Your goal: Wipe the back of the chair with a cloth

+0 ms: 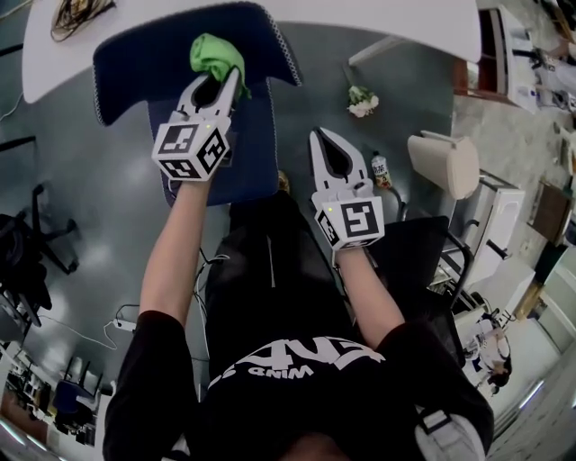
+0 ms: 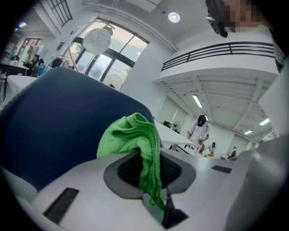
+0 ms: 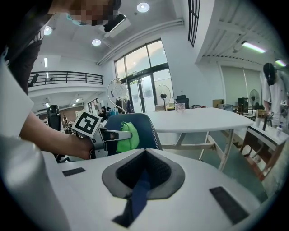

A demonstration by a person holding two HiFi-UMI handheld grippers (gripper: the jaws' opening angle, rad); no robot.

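Cloth [image 1: 216, 56] in left claw [image 1: 219, 83], on chair back [image 1: 135, 63]; right claw [image 1: 322, 140] nearer, to right; table [image 1: 405, 18] behind chair back.

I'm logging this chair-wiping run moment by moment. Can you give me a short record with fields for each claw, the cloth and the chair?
left claw: shut on the crumpled green fleecy cloth
cloth position: bunched at the claw tips, over the upper part of the dark blue upholstered chair back; contact looks likely but is not certain
right claw: shut, nothing between its jaws, held to the right of the chair and not touching it
beyond the chair: white table
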